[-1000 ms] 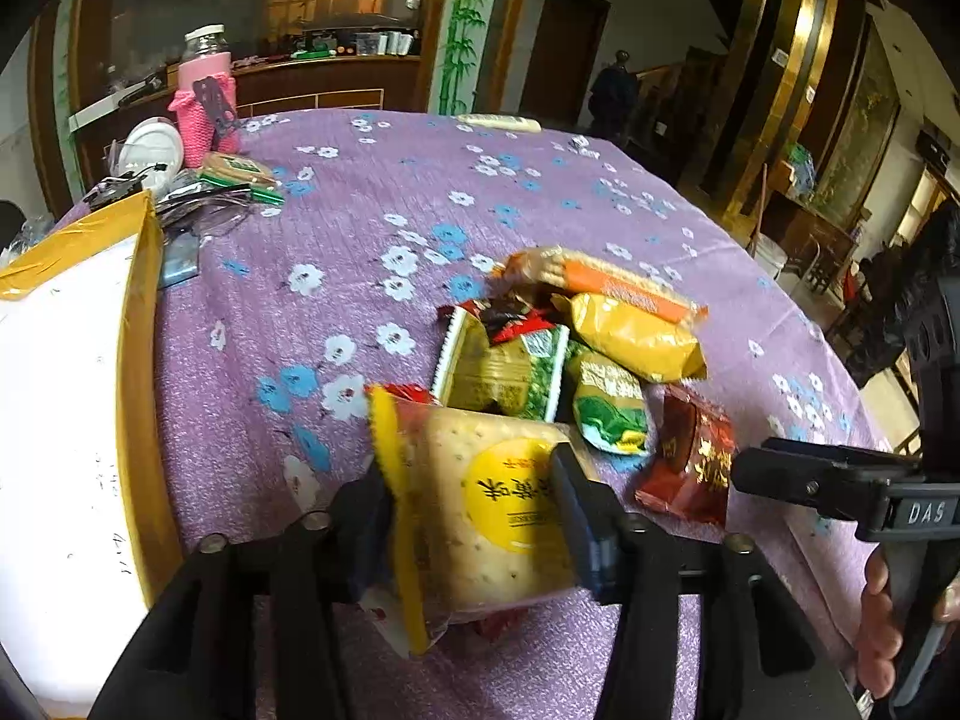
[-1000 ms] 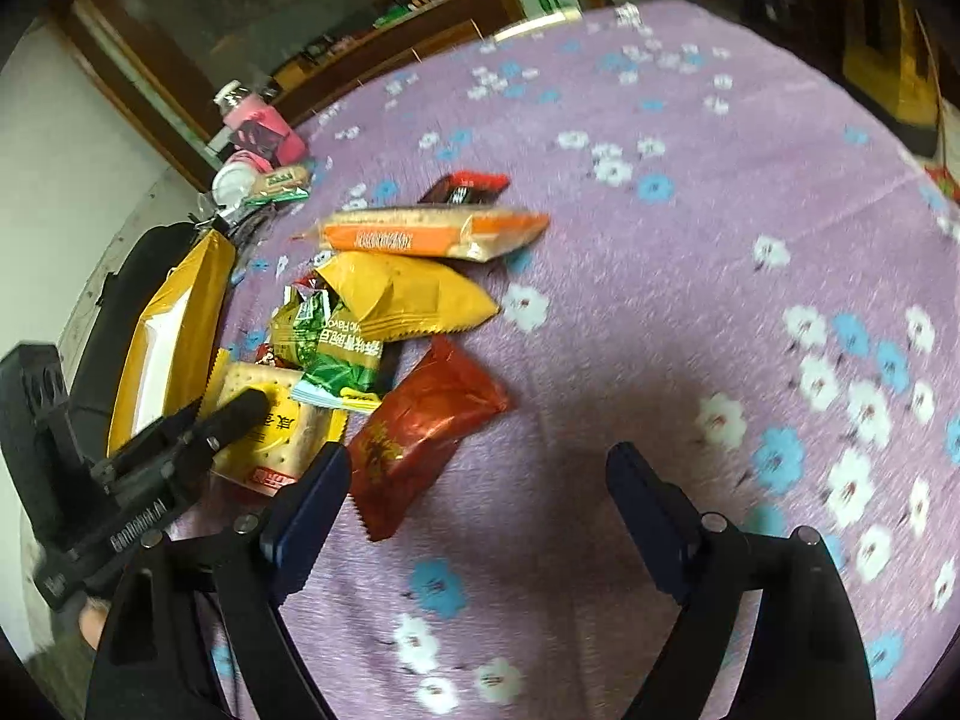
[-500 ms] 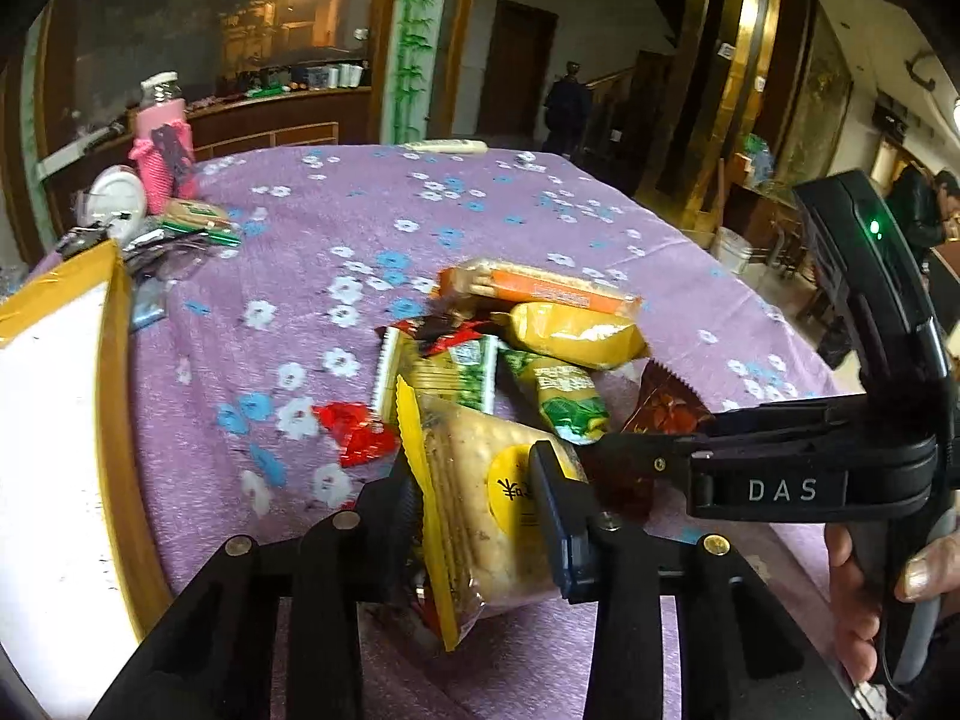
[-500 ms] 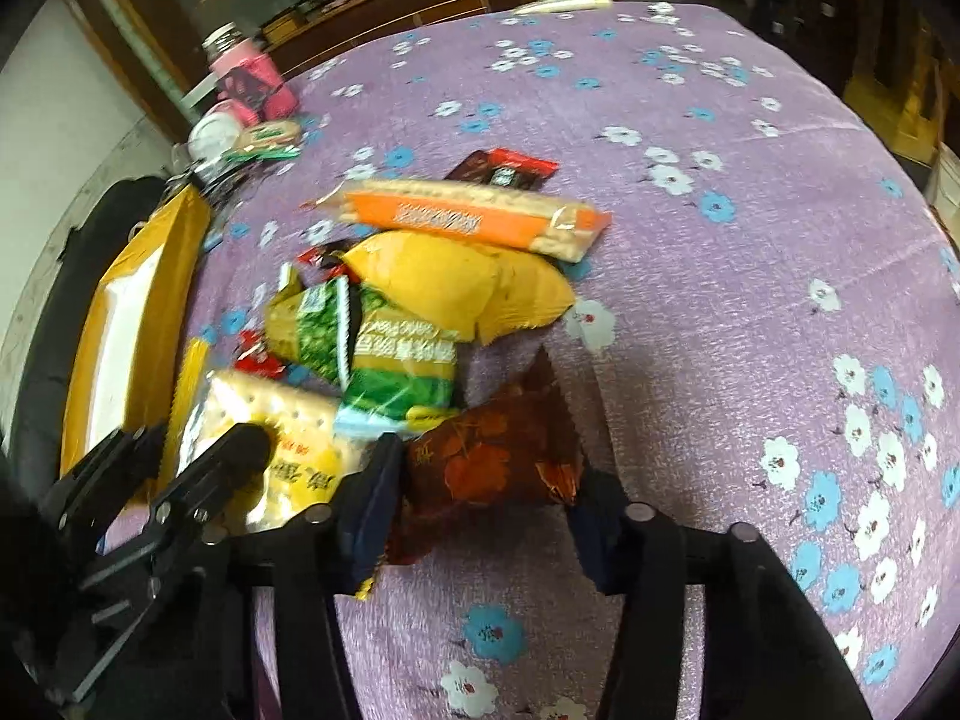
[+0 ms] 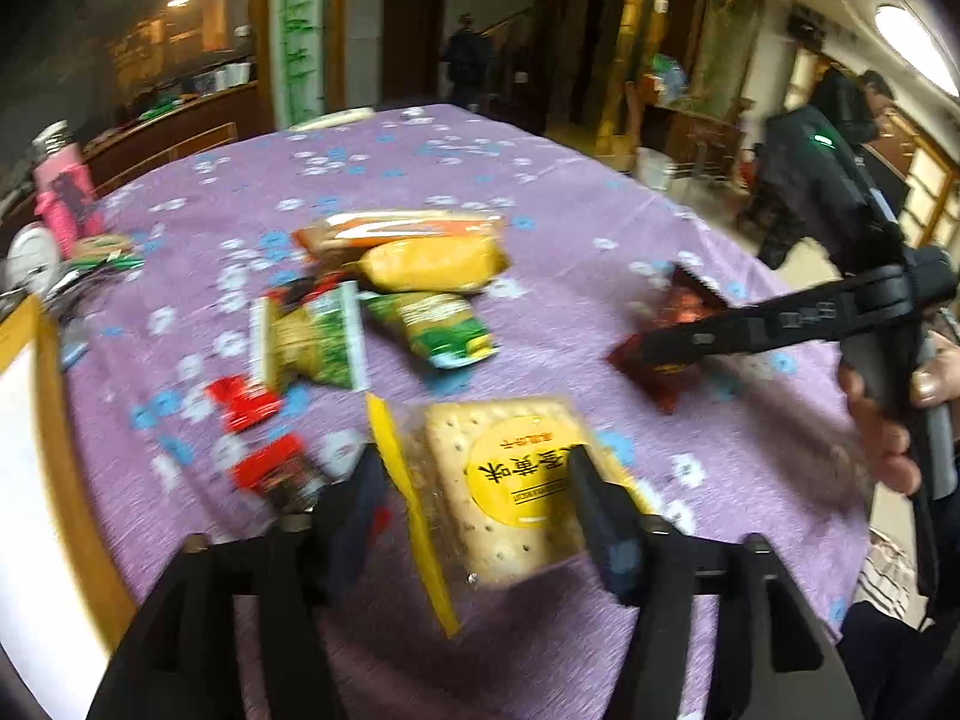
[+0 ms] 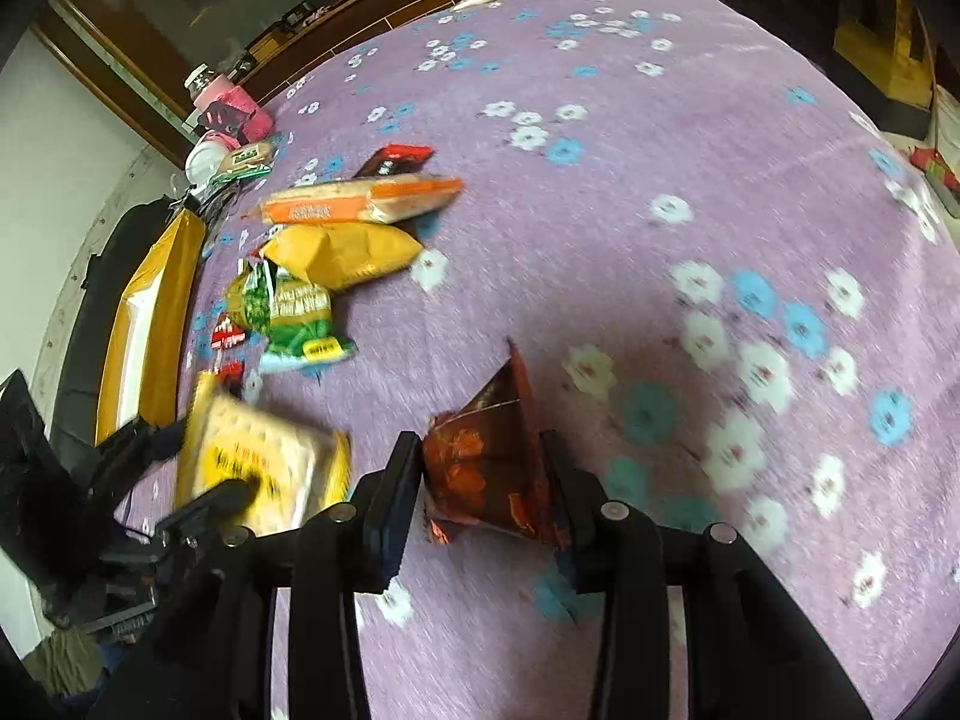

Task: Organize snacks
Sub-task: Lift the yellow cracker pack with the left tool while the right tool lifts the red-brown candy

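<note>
We clamp the cracker pack point(image 5: 510, 480) between our left gripper's point(image 5: 474, 492) jaws and the red packet point(image 6: 489, 468) between our right gripper's point(image 6: 480, 474) jaws, the other snacks point(image 6: 324, 252) lying on the tablecloth point(image 6: 660, 150) ahead of both.

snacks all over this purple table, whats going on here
A person is sorting snacks with a handheld gripper in each hand. The left gripper holds a cracker packet with a yellow label, its jaws on both sides. The right gripper is clamped on a dark red snack bag. The other packets, orange, yellow and green, lie in a loose pile on the floral tablecloth, beside a yellow-rimmed box.
</note>
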Motion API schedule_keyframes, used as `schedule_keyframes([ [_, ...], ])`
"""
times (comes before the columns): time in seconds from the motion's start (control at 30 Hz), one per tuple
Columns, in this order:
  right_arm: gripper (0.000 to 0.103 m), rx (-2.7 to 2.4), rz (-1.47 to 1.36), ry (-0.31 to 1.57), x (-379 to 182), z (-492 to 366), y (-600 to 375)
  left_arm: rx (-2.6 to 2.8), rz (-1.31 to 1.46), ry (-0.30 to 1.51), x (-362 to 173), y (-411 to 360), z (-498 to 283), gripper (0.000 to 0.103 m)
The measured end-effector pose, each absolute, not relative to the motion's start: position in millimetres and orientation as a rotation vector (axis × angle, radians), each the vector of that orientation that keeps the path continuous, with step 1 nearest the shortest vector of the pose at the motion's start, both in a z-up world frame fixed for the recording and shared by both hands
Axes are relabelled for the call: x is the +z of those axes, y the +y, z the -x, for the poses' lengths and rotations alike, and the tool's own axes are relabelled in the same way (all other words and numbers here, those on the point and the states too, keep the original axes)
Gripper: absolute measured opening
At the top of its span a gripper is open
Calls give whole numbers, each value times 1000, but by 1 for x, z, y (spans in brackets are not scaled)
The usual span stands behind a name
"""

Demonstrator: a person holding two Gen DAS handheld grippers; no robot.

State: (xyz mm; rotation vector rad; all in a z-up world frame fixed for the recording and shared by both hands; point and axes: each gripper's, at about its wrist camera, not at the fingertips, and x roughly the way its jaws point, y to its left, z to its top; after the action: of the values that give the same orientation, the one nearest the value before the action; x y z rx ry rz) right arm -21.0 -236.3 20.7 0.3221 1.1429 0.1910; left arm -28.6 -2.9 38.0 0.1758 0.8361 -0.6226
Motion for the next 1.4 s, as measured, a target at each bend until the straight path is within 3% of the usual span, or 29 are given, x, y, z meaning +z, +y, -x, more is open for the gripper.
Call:
schedule_keyframes([
  [0.1, 54, 154, -312, 1120, 25, 31, -253, -588, -163, 813, 46, 16, 36, 78],
  [0.27, 55, 135, -351, 1088, 29, 38, -274, -578, -217, 749, 63, 28, 42, 93],
  [0.37, 55, 131, -376, 1054, 33, 39, -284, -651, -261, 722, 67, 12, 37, 98],
  [0.53, 55, 155, -420, 1016, 39, 45, -294, -678, -430, 761, 37, -36, 14, 98],
  [0.7, 62, 196, -430, 996, 40, 45, -296, -764, -376, 918, 18, -43, -5, 98],
  [1.0, 73, 366, -306, 1044, 41, 21, -273, -860, -535, 990, 14, -24, 50, 99],
  [1.23, 73, 437, -221, 1097, 23, -1, -250, -734, -401, 936, 20, -8, 49, 99],
  [1.4, 73, 539, -100, 1141, 19, 33, -226, -698, -432, 806, 44, -6, 49, 99],
])
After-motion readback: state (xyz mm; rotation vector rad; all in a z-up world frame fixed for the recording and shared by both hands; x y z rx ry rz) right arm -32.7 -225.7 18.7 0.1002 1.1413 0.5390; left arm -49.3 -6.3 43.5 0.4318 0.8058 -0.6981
